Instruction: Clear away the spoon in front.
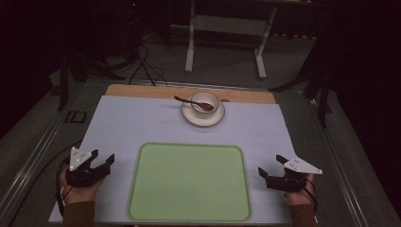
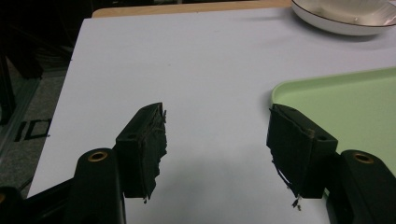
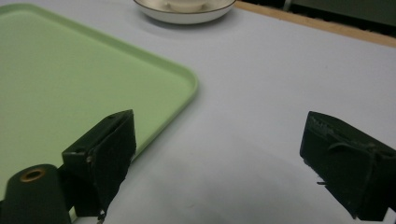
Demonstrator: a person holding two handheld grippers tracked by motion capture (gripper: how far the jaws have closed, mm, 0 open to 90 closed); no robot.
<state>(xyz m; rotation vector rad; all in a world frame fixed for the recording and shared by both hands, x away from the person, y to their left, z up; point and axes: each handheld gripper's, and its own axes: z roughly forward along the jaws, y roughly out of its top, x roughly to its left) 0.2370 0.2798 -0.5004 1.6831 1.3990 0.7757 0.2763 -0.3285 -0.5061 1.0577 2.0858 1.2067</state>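
Observation:
A pale green tray (image 1: 189, 182) lies flat on the white mat near the front edge, with nothing on it. Behind it a white saucer (image 1: 203, 116) carries a white cup (image 1: 205, 101), and a brown wooden spoon (image 1: 194, 102) rests across the cup with its handle pointing left. My left gripper (image 1: 103, 159) rests on the mat left of the tray, jaws wide apart and empty (image 2: 217, 140). Right of the tray sits my right gripper (image 1: 270, 165), likewise open and empty (image 3: 219, 154). The tray's corner (image 2: 336, 98) (image 3: 70, 79) and the saucer's rim (image 2: 345, 21) (image 3: 184, 14) appear in both gripper views.
The white mat (image 1: 137, 123) covers a wooden board (image 1: 142, 91) whose far strip is bare. A white table frame (image 1: 227, 28) stands on the dark floor beyond, and cables (image 1: 146, 66) trail there. A grey metal rail (image 1: 28, 161) runs along the left.

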